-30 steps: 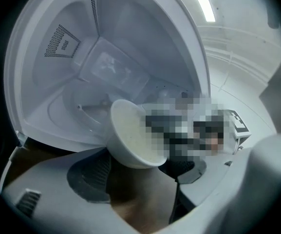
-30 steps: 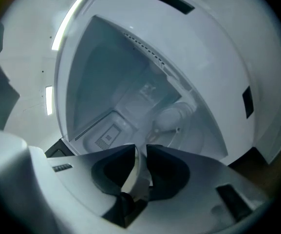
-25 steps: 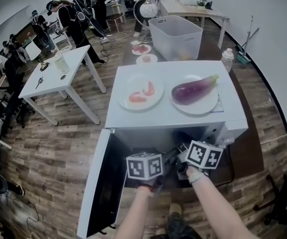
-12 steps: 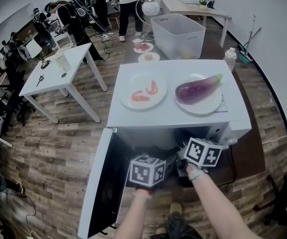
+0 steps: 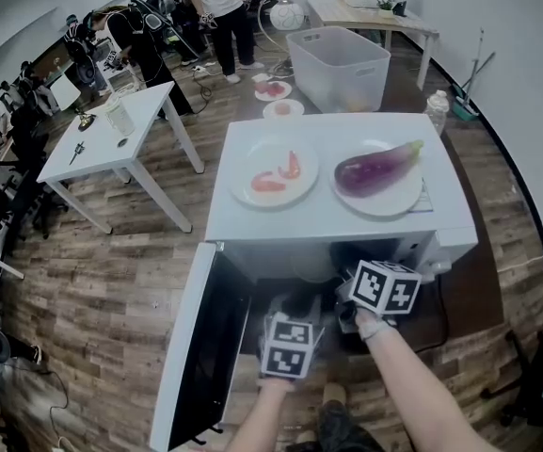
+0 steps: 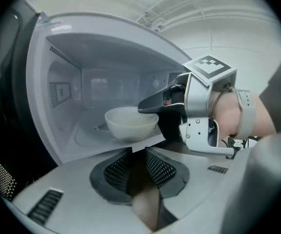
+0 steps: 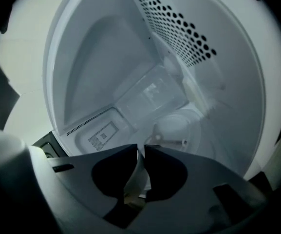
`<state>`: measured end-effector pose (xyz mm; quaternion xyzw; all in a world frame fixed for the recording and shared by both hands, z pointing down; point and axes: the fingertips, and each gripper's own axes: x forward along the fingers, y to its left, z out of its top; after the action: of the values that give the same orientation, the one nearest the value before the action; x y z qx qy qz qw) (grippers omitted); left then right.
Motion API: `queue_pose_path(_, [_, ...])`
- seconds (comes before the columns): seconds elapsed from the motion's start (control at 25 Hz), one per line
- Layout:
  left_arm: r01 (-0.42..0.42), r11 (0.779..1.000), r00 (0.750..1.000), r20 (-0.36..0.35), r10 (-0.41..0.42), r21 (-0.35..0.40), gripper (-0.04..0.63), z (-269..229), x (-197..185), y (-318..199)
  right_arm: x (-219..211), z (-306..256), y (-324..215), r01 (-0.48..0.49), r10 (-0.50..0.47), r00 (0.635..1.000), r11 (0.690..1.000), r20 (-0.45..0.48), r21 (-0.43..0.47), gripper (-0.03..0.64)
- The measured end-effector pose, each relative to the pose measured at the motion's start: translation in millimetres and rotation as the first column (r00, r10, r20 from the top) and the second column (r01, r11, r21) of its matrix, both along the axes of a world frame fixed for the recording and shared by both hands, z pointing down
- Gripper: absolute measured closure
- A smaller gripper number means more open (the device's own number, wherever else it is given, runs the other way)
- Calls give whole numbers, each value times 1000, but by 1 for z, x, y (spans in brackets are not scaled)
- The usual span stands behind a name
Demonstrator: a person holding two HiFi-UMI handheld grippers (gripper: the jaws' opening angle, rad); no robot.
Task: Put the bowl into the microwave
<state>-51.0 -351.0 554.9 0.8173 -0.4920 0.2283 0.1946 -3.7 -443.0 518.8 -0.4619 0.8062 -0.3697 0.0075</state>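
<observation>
Left gripper has rolled and pulled back from the mouth of the microwave since a second ago. Its marker cube now sits lower in the head view, out in front of the opening. Its jaws have just been closing and stand nearly together, a narrow slit left, nothing between them.

Right gripper has hardly shifted and reaches into the microwave at the right side of the opening. Its jaws have just been closing too. I read them clamped on the thin white wall of the bowl, one jaw inside the rim, one outside.

Counts:
- One bowl, inside the microwave cavity, over the round turntable. I can't tell if its base is down on the glass.
- One microwave, with its door swung wide open at its left side.
- Two white plates on top of the microwave, side by side and apart.
  - The left plate carries two red food pieces.
  - The right plate carries one purple eggplant lying across it.
- Two more small plates on the wood floor beyond the microwave: far plate and near plate.
- One clear tub just beside those two, also beyond the microwave.
- One white bench, well to the left of the microwave.
- Several people stand far beyond the microwave, too small for me to count surely.
</observation>
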Motion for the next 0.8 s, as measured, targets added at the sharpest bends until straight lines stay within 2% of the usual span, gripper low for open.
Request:
queue_pose_path(0.2, [22,999,1000,9,-23,40,540,-5,-5,-10,-1,3,-1,33,-31,998,999,-48,39,566])
queue_pose_path(0.24, [30,999,999,12,-31,41,581,-5,-7,-11,-1,3,-1,37,-34,997,998,-65,49,566])
queue_pose_path(0.28, [34,998,999,10,-35,43,595,-6,-8,-12,0,3,-1,40,-35,996,997,-80,59,569])
queue_pose_path(0.8, [56,998,998,-34,-56,17,595,-2,-7,-19,-2,-6,-1,91,-65,982,986,-175,141,569])
